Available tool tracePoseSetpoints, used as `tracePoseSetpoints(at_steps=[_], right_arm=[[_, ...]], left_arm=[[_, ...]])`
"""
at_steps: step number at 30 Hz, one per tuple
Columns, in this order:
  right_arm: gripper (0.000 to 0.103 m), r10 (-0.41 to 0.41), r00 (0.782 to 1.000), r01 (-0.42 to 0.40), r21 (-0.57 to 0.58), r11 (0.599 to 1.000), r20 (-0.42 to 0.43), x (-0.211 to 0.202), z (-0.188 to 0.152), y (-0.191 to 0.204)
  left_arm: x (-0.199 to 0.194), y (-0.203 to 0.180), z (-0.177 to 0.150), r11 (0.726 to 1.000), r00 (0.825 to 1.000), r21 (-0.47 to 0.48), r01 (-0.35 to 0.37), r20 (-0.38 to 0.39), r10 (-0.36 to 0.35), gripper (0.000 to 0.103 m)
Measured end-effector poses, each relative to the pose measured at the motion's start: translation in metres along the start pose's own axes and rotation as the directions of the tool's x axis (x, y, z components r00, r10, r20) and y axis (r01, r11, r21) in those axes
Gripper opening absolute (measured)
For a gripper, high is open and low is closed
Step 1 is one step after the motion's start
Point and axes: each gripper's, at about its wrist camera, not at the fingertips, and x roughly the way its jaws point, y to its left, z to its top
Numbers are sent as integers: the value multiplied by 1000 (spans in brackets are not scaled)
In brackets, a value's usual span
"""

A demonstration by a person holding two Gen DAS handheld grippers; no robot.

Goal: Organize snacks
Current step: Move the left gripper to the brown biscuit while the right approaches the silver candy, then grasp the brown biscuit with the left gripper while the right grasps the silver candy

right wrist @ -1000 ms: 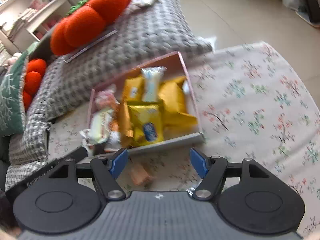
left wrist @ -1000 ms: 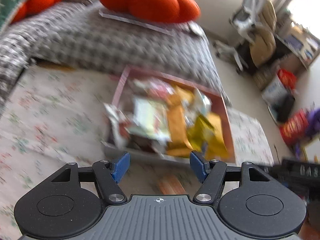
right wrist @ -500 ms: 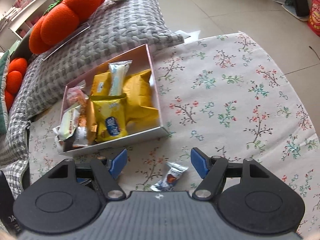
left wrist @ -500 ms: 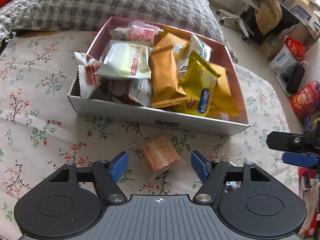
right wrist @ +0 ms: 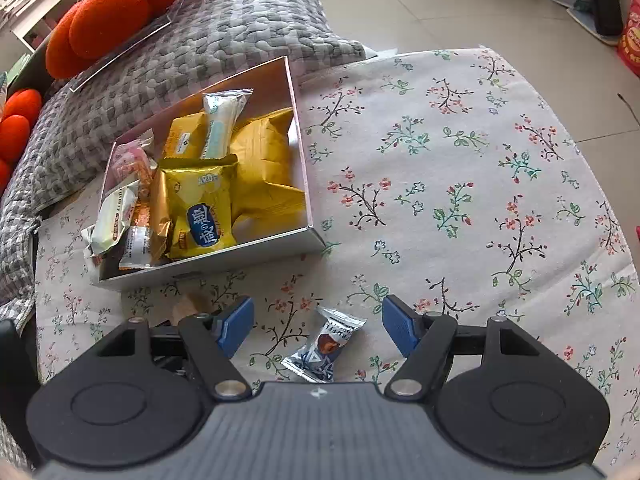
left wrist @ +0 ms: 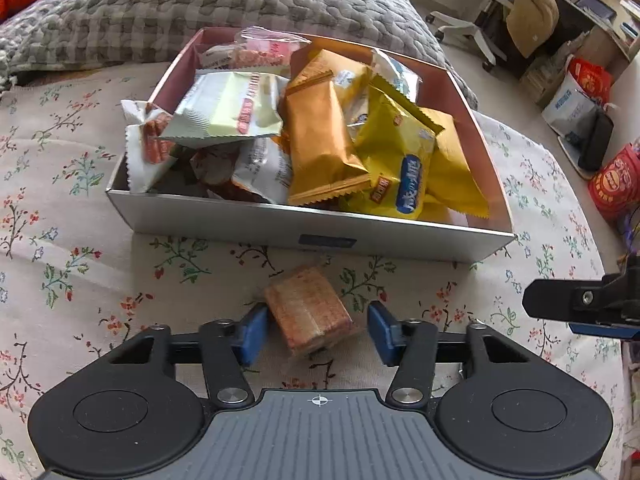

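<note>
An open cardboard box (left wrist: pixel 304 232) (right wrist: pixel 296 128) holds several wrapped snacks, yellow, orange and white. In the left wrist view a brown biscuit pack in clear wrap (left wrist: pixel 310 312) lies on the floral cloth just in front of the box. My left gripper (left wrist: pixel 316 330) is open, its blue pads either side of the pack, not touching it. In the right wrist view a small blue truffle candy (right wrist: pixel 324 346) lies on the cloth. My right gripper (right wrist: pixel 318 326) is open around it, apart from it. The right gripper's finger also shows in the left wrist view (left wrist: pixel 580 304).
A grey quilted sofa (right wrist: pixel 224 28) with orange cushions (right wrist: pixel 116 8) lies behind the box. The floral tablecloth (right wrist: pixel 460 168) spreads to the right of the box. Bags (left wrist: pixel 592 92) and a chair stand on the floor beyond the table edge.
Both grippers have come down and forward. The biscuit pack now sits between the left pads and the candy between the right pads. Both stay open.
</note>
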Motion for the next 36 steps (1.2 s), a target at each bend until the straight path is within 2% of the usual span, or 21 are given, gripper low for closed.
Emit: tracePoseSetpoints(at_steps=[2,5,10,22,25,32,36], right_arm=[[67,-4,1000,4,1,1000,-3,2,0,-1],[67,-8,1000,8,1,1000,-9,3,0,-2],[67,6,1000,-6,16,1000,-30,8,0,-3],[66,-20,996,21,10,1000,-87,31,-9,0],[62,-16,994,18,15,1000,-112,39,-12,0],[45,-29,990,26,-20,999,-139,52,-19,7],[28,-65,991,55,-79,995,-120,54,-22,15]], left_arm=[[-2,3,1,1000,1000,-3,-7,0,7,42],[-6,7,2,1000,1000,-11,-6,3,6,38],[-12,8,4,1000,1000,-11,1,18,-1,37],[-19,-3,5,999,1000,34,4,4,-4,37],[-19,-4,5,999,1000,42,-2,3,2,37],[-22,-2,7,999,1000,45,-1,10,1,37],[-23,-5,6,998,1000,58,2,8,-2,37]])
